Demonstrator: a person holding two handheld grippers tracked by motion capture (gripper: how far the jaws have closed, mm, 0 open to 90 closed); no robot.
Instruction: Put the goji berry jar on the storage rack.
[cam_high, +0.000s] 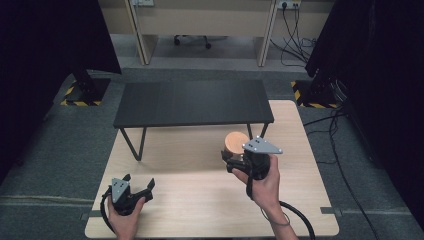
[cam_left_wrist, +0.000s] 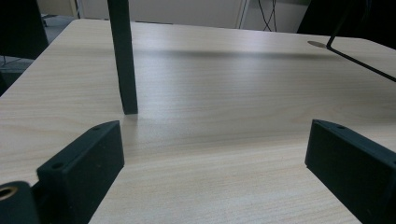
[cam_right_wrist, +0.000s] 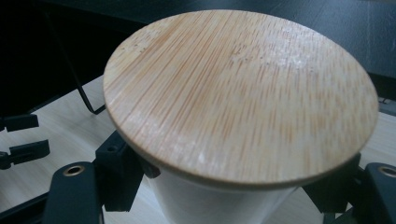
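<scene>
Pale wooden table (cam_high: 200, 200), right tongs (cam_high: 231, 161) clamping bamboo-lidded white jar (cam_right_wrist: 243, 93) (lifted), left tongs (cam_high: 139, 186) gaping, empty.

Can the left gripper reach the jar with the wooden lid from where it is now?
Probably yes: the left gripper is open and bare table lies between, but the right gripper already grips the jar.

Obstacle, far half of wooden table (cam_high: 200, 200): low black shelf (cam_high: 194, 102) on thin wire legs (cam_high: 134, 145), spanning most of the width. Passage beneath the shelf between the legs, low. Near half: bare wood, free across the middle between left gripper (cam_high: 142, 184) and right gripper (cam_high: 226, 161). Right side taken by white jar with bamboo lid (cam_right_wrist: 240, 91) clamped in right gripper, just before the shelf's front edge.
</scene>
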